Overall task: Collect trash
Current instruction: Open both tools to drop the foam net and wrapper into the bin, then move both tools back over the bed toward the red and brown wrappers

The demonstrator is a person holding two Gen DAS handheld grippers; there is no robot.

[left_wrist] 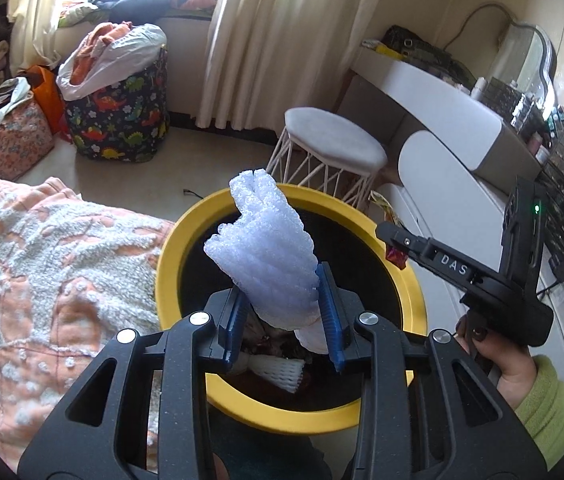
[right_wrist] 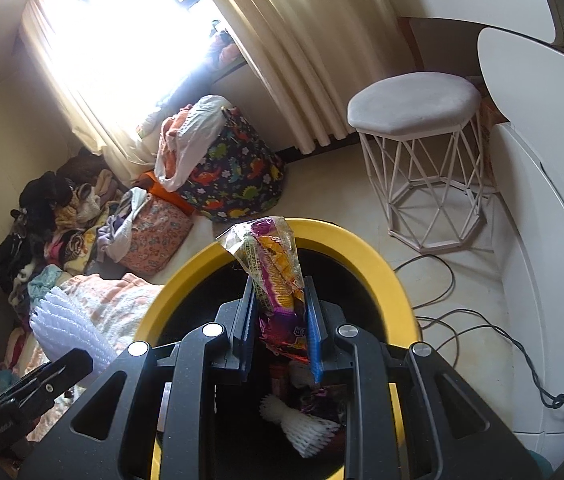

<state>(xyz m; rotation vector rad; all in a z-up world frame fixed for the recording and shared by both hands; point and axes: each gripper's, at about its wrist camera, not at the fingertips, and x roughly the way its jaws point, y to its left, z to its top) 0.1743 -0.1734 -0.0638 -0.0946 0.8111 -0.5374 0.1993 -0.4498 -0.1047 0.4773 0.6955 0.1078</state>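
Gripping a white foam net (left_wrist: 260,256), the left tongs (left_wrist: 285,312) hang over the yellow-rimmed bin (left_wrist: 170,256). At three o'clock the right tongs (right_wrist: 280,320) clamp a snack wrapper (right_wrist: 276,276) above the same bin, where another net (right_wrist: 301,428) lies.

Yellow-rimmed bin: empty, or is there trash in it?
Not empty. The yellow-rimmed bin holds a white foam net and crumpled wrappers at its bottom.
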